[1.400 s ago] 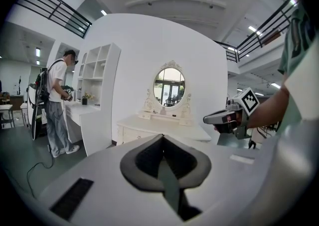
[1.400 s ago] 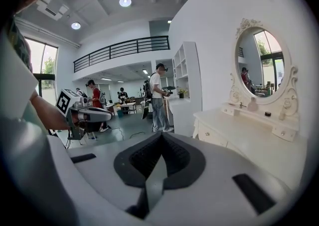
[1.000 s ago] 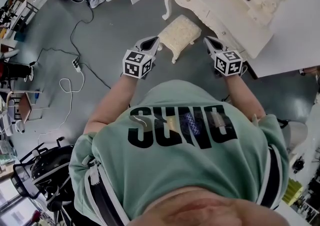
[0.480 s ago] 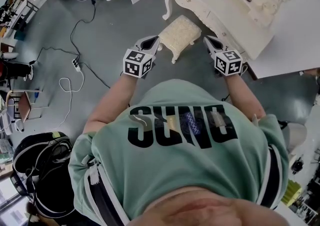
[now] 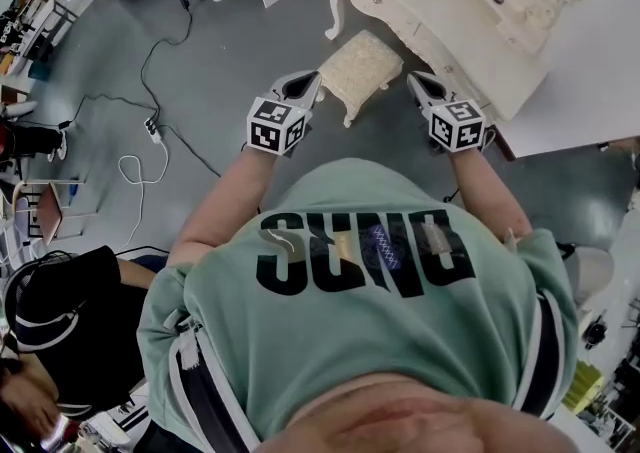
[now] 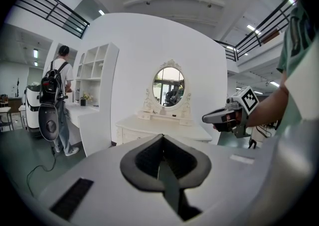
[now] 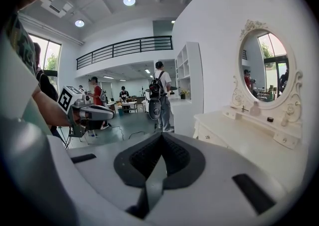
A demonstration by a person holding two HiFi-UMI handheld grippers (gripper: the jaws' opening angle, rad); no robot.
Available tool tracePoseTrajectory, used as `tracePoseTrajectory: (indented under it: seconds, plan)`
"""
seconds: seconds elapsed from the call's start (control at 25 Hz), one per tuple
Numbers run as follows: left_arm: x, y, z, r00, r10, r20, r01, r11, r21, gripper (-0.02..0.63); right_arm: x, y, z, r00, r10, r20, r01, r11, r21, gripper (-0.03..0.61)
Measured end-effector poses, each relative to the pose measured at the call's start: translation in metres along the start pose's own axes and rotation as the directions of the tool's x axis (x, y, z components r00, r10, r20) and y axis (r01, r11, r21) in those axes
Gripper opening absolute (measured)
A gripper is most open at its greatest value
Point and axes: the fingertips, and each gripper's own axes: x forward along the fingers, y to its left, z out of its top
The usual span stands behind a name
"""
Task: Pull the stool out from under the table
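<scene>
In the head view a cream cushioned stool (image 5: 359,67) on curved white legs stands on the grey floor beside the white dressing table (image 5: 455,11), its far end close to the table's edge. My left gripper (image 5: 310,80) hangs just left of the stool, shut and empty. My right gripper (image 5: 416,80) is just right of the stool, near the table front, also shut and empty. In the left gripper view the jaws (image 6: 160,137) meet, and the right gripper (image 6: 207,118) shows ahead of the table (image 6: 164,130). The right gripper view's jaws (image 7: 160,137) are closed too.
A black cable and a white cable with a power strip (image 5: 152,128) lie on the floor at left. A person with a backpack (image 6: 54,101) stands by the white shelf unit (image 6: 97,95). Another person in black (image 5: 60,326) crouches at lower left.
Both grippers and the stool have stayed put. At lower left a person in black has moved into view over the dark chair.
</scene>
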Motion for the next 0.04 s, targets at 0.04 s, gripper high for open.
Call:
tracePoseTrajectory:
  seconds: [0.04]
  plan:
    - [0.0006,-0.0001,0.0009,1.0,0.0,0.0,0.0,1.0,0.0,0.008,0.0,-0.0005,0.0008,1.0,0.001,0.0,-0.001,1.0,-0.001,-0.006]
